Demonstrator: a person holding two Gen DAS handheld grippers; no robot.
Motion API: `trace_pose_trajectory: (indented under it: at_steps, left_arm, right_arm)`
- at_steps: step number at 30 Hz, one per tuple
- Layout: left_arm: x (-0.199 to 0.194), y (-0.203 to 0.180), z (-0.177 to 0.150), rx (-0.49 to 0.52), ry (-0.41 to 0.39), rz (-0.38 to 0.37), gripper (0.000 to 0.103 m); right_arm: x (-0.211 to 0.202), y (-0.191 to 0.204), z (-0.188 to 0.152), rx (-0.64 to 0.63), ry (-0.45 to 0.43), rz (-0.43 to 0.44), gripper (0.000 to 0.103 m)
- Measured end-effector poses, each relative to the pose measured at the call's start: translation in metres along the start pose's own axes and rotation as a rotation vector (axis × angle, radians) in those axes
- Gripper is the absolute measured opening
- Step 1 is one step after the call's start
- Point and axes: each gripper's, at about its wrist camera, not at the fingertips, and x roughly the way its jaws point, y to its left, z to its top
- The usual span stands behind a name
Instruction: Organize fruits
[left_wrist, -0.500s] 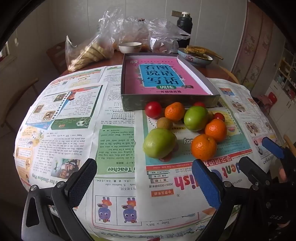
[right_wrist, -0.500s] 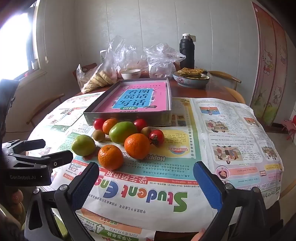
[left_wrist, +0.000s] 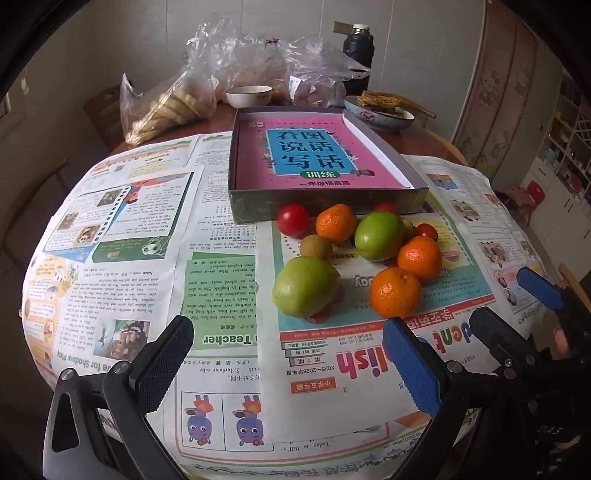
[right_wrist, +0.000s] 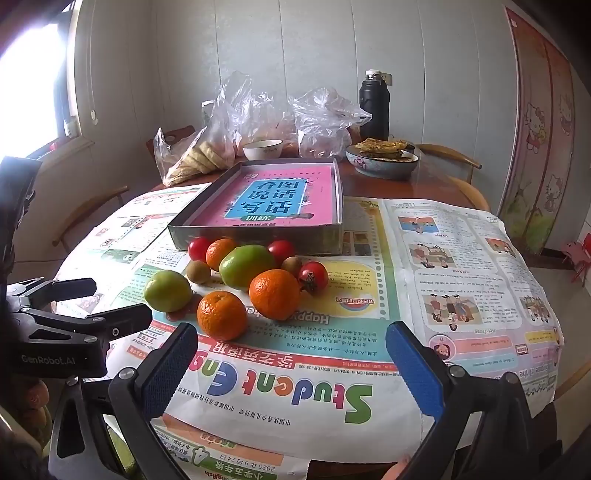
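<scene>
Nearest the viewer, the left gripper (left_wrist: 284, 363) hovers with its jaws spread wide and nothing between them. The right gripper (right_wrist: 291, 365) hangs the same way, wide apart and empty. In half a second almost nothing has shifted: both grippers sit where they were and every fruit lies as before, so no pick has begun and the sorting appears not yet started.

Under them, a newspaper (right_wrist: 461, 295) covers the round table; its upside-down headline reads "Student English", with "Teacher" and "Happy" on smaller panels. The left gripper's body, seen at nine o'clock in the right view, is marked "GenRobot.AI".

Just beyond, toward twelve o'clock, the fruits cluster in the open: a near mandarin (right_wrist: 221, 314), a second mandarin (right_wrist: 274, 294) touching it at two o'clock, a small green fruit (right_wrist: 167, 290) at ten o'clock, a larger green fruit (right_wrist: 246, 266) behind, small brown fruits and red tomatoes (right_wrist: 313, 277) around them.

Farther still, touching the rearmost fruits, a shallow grey box (right_wrist: 258, 236) holds a pink book with large Chinese characters. Beyond are plastic bags, a white bowl, a dish of food and a dark flask (right_wrist: 374, 105).
</scene>
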Motion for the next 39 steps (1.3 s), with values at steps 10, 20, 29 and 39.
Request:
trace_pose_trajectory:
  at_steps: [10,20,29,39]
  left_arm:
    - [-0.0005,-0.0008,0.0009,0.002,0.0,-0.001,0.102]
    - [-0.0015,-0.0022,0.0004,0.004,0.0,-0.004,0.102]
    - [-0.0022,-0.0026,0.0004,0.004,0.0,-0.004,0.102]
    - [-0.0027,-0.0007,0.0002,0.002,0.002,-0.014,0.102]
  right_arm:
    - [0.0007,0.0029,0.0004,-0.007,0.009,-0.005,0.103]
    - [0.0027,0.0052,-0.0012,-0.012,0.011,-0.002,0.103]
    - [0.0033,0.007,-0.0025,-0.013,0.013,-0.001,0.103]
    - [0.0048,0.0077,-0.0038,-0.015,0.022,0.001,0.103]
